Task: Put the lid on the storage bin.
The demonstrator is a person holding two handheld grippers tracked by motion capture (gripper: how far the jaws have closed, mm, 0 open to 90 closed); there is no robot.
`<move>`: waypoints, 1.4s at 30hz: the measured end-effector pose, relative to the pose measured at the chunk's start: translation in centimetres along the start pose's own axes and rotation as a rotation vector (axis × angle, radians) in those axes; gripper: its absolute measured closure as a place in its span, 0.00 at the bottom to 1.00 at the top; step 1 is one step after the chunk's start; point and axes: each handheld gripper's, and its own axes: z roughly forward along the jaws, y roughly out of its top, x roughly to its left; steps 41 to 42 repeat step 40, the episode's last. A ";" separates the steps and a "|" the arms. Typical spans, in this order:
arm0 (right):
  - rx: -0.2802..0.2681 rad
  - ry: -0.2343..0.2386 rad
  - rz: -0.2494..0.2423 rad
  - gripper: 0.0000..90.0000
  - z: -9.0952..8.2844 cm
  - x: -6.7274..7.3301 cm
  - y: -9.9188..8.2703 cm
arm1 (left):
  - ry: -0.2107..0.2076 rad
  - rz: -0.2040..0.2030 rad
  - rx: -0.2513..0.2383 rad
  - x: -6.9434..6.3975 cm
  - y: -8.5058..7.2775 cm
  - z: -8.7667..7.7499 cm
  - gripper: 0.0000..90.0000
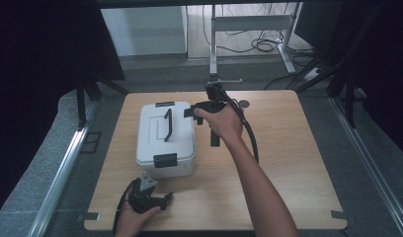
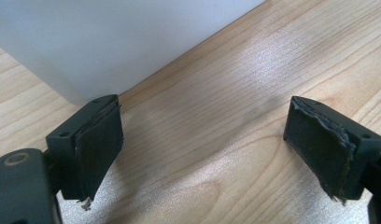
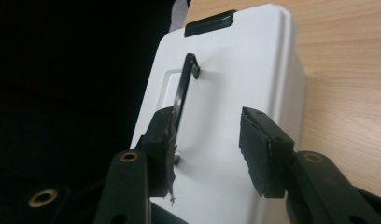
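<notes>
Here we see the right tool [image 1: 189, 112] held over the right side of a white box [image 1: 166, 143] that stands on the wooden worktop [image 1: 288, 148]. In the right gripper view its jaws stand well apart above the lid, gripping nothing; one pad [image 3: 164, 140] sits right by the black handle [image 3: 184, 91], which stands up along the middle of the lid, though we cannot tell whether they touch. The other pad [image 3: 256, 149] hangs over bare white lid.

The left tool [image 1: 162, 200] lies low at the near edge of the worktop, just in front of the box and held in the person's left hand [image 1: 133, 219]. Its jaws are spread wide too, with only wood grain between them. The box's white wall is close to its left pad [image 2: 97, 147].

The box carries a black latch [image 1: 165, 160] on its near end and another [image 1: 165, 104] on its far end. We can make out no brand, label or writing on the box or either tool.
</notes>
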 end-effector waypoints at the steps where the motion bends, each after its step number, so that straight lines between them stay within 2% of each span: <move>1: 0.000 0.000 0.000 0.61 0.0 0.0 0.0 | 0.000 0.000 0.000 0.0 0.0 0.0 0.13; 7: -0.064 0.030 -0.039 0.55 -2.9 -2.6 -2.0 | 0.000 0.000 0.000 0.0 0.0 0.0 0.13; 8: -0.085 0.037 -0.046 0.54 -3.9 -3.7 -2.9 | -0.001 0.004 0.004 0.0 0.0 0.0 0.13; 9: -0.091 0.039 -0.050 0.53 -4.2 -4.1 -3.2 | -0.001 0.004 0.004 0.0 0.0 0.0 0.13; 11: -0.101 0.044 -0.051 0.52 -4.6 -4.6 -3.7 | 0.000 0.003 0.001 0.0 0.0 0.0 0.13; 12: -0.117 0.051 -0.047 0.51 -5.4 -5.7 -4.6 | -0.001 0.003 0.001 0.0 0.0 0.0 0.13; 13: -0.117 0.051 -0.047 0.51 -5.4 -5.7 -4.6 | -0.001 0.003 0.001 0.0 0.0 0.0 0.13; 14: -0.123 0.053 -0.046 0.51 -5.7 -6.2 -5.0 | 0.000 0.003 0.001 0.0 0.0 0.0 0.13; 15: -0.131 0.052 -0.042 0.50 -6.3 -7.4 -6.0 | 0.000 0.003 0.001 0.0 0.0 0.0 0.13; 16: -0.131 0.052 -0.042 0.50 -6.3 -7.4 -6.0 | 0.000 0.003 0.001 0.0 0.0 0.0 0.13; 19: -0.147 0.054 -0.034 0.49 -7.2 -9.8 -8.1 | 0.000 0.003 -0.001 0.0 0.0 0.0 0.13; 22: -0.159 0.062 -0.016 0.48 -7.5 -11.4 -9.6 | 0.000 0.004 -0.001 0.0 0.0 0.0 0.13; 23: -0.159 0.062 -0.016 0.48 -7.5 -11.4 -9.6 | 0.000 0.004 -0.001 0.0 0.0 0.0 0.13; 25: -0.162 0.065 -0.001 0.48 -7.6 -12.4 -10.4 | 0.000 0.004 -0.001 0.0 0.0 0.0 0.13; 26: -0.166 0.057 0.004 0.48 -7.7 -13.2 -11.1 | 0.000 0.004 -0.001 0.0 0.0 0.0 0.13; 32: -0.175 0.061 0.022 0.48 -8.1 -14.3 -12.1 | 0.000 0.004 0.001 0.0 0.0 0.0 0.13; 42: -0.187 0.081 0.028 0.46 -8.5 -14.7 -12.6 | 0.000 0.004 0.002 0.0 0.0 0.0 0.13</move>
